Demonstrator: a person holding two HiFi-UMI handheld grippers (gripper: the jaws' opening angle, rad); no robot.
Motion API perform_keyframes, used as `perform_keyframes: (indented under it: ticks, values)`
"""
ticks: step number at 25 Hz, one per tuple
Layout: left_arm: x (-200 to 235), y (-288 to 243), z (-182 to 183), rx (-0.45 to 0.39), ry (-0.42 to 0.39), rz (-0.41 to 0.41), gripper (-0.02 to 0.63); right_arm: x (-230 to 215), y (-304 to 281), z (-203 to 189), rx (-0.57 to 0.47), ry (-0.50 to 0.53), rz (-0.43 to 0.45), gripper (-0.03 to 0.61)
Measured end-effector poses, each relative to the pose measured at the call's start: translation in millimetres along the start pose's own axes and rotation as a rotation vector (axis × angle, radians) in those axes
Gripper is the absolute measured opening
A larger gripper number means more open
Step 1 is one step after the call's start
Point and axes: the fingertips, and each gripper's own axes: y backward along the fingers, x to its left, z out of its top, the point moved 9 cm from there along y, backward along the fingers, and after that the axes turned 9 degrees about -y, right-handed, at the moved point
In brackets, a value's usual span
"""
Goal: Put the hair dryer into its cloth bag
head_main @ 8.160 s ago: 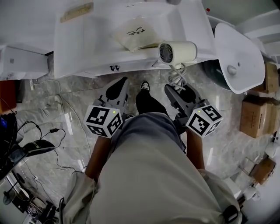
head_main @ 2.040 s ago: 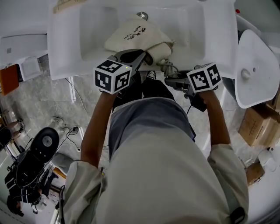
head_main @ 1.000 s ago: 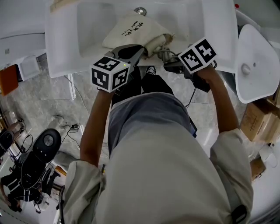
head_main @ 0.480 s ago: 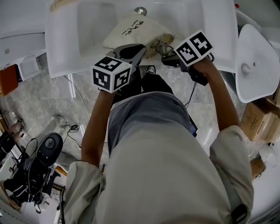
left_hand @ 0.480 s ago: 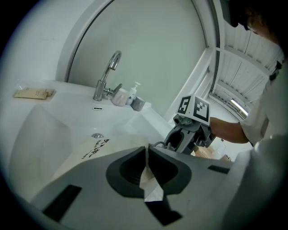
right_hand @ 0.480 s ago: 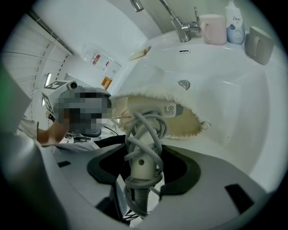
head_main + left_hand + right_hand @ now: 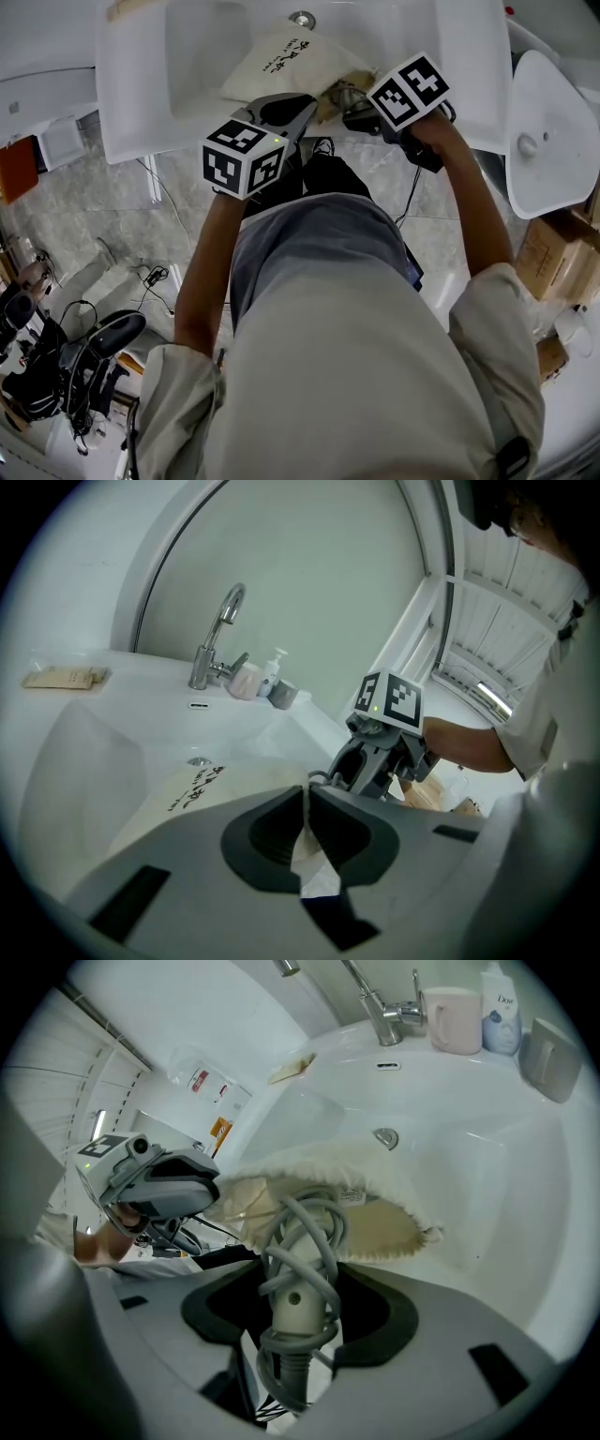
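Note:
The cream cloth bag (image 7: 281,58) with black print lies in the white sink basin (image 7: 202,47). My left gripper (image 7: 300,106) is shut on the bag's near edge; cloth shows between the closed jaws (image 7: 306,795). My right gripper (image 7: 352,105) is shut on the hair dryer's cream handle (image 7: 293,1309), which is wrapped in its grey cord (image 7: 309,1232). The dryer's head is inside the bag's open mouth (image 7: 375,1218) and hidden by the cloth. The two grippers sit close together at the sink's front edge.
A chrome faucet (image 7: 220,630), a pink cup (image 7: 453,1007) and a soap bottle (image 7: 502,1016) stand behind the basin. A flat packet (image 7: 66,677) lies on the left counter. A white toilet lid (image 7: 548,131) and cardboard boxes (image 7: 562,272) are at right; cables and gear (image 7: 75,366) on the floor at left.
The dryer went from the sink's front rim into the bag. Over the last second my right gripper pushed up and left toward the bag mouth; the left gripper kept its hold.

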Motion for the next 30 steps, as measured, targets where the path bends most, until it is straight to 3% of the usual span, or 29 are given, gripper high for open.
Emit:
perform_keyframes:
  ticks: [10,18,30]
  values:
    - [-9.6,-4.4,-1.6,0.017,-0.036,-0.021,0.028,0.5,-1.1,9.8,0.018,0.023,-0.031,0.244]
    - [-9.0,-5.5,6.1,-0.029,0.015,-0.042,0.028,0.8,-5.3,20.3,0.012,0.026,-0.035,0.244]
    - [-16.5,-5.6,5.3,-0.031,0.011,-0.058,0.028,4.4,-15.2,23.4,-0.024,0.019,-0.042,0.244]
